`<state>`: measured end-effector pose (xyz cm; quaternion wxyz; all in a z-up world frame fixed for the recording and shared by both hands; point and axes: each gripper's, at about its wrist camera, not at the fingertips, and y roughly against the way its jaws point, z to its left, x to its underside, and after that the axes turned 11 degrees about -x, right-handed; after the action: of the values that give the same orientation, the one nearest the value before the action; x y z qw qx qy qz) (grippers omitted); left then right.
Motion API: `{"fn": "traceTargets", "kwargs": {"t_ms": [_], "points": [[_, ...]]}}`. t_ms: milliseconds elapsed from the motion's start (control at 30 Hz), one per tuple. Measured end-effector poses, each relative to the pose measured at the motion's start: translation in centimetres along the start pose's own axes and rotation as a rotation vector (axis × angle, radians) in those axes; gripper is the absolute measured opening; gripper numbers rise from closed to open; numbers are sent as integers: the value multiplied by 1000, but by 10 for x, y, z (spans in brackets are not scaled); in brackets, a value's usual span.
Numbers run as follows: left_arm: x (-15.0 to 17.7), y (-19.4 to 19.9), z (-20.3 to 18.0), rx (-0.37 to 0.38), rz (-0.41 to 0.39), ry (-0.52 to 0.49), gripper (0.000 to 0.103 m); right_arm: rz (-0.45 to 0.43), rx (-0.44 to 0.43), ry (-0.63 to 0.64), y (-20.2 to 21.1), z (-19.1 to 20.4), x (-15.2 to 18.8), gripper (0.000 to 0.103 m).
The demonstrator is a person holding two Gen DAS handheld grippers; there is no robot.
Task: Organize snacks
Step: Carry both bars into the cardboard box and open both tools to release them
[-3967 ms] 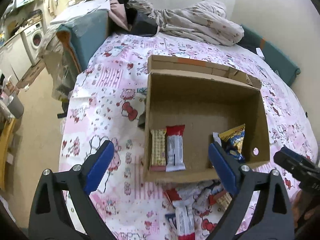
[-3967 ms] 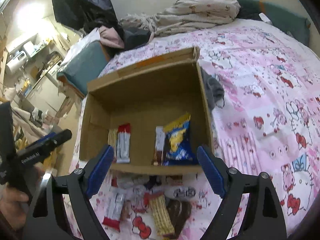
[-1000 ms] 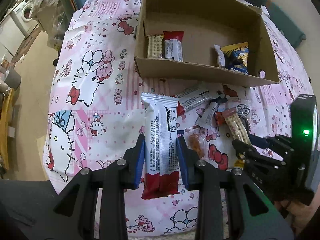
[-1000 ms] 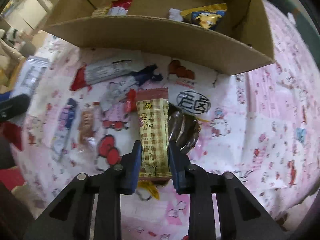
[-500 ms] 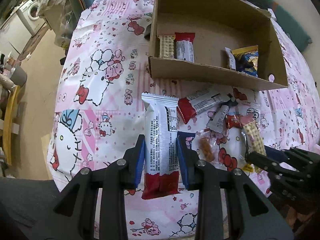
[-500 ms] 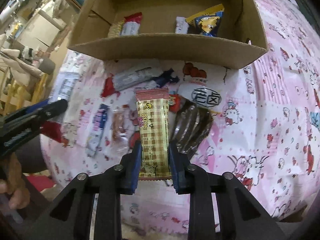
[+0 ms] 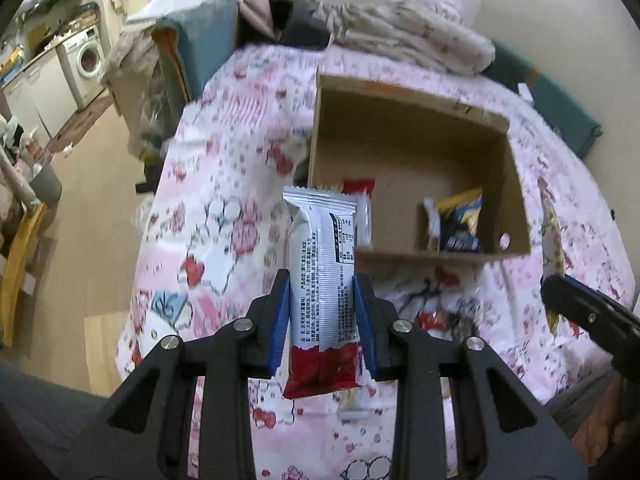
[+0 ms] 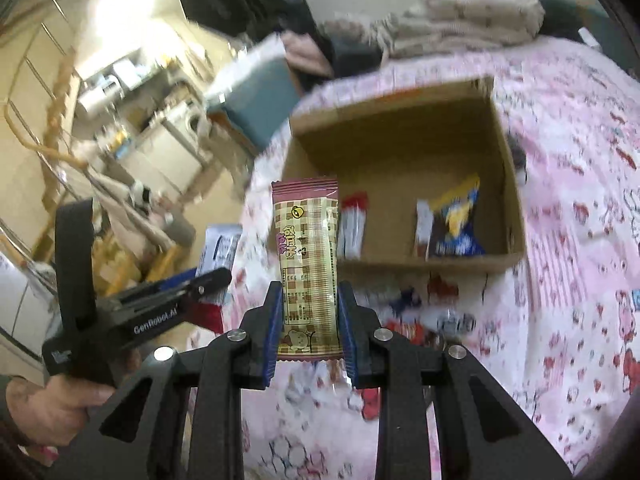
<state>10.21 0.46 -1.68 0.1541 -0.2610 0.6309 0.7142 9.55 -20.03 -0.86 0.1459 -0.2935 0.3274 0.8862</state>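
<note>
step: carry to box. your left tongs [image 7: 322, 312] clamp white-red bar [image 7: 323, 280]; right tongs [image 8: 307, 320] clamp checked wafer [image 8: 309, 268], both aloft short of cardboard box [image 7: 516, 184]. next: reach over near wall, release beside matching packs.

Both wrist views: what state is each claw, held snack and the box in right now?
Left claw: shut on the white-and-red bar.
White-and-red bar: held upright, off the bedspread.
Right claw: shut on the checkered wafer pack.
Checkered wafer pack: held upright, lifted.
Cardboard box: open-topped, a few snacks inside.
</note>
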Motion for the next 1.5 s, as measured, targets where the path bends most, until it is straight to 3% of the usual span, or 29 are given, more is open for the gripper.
{"fn": "traceTargets", "kwargs": {"t_ms": [167, 733, 1167, 1500], "points": [[-28, 0, -4, 21, -22, -1, 27, -70, 2, -7, 1, -7, -18, 28], [-89, -44, -52, 31, -34, -102, 27, -63, 104, -112, -30, -66, -66, 28], [-83, -103, -61, 75, 58, -85, 27, 17, 83, -303, -67, -122, -62, 28], [-81, -116, -63, 109, 107, -69, 27, 60, 69, -306, -83, -123, -58, 28]]}}
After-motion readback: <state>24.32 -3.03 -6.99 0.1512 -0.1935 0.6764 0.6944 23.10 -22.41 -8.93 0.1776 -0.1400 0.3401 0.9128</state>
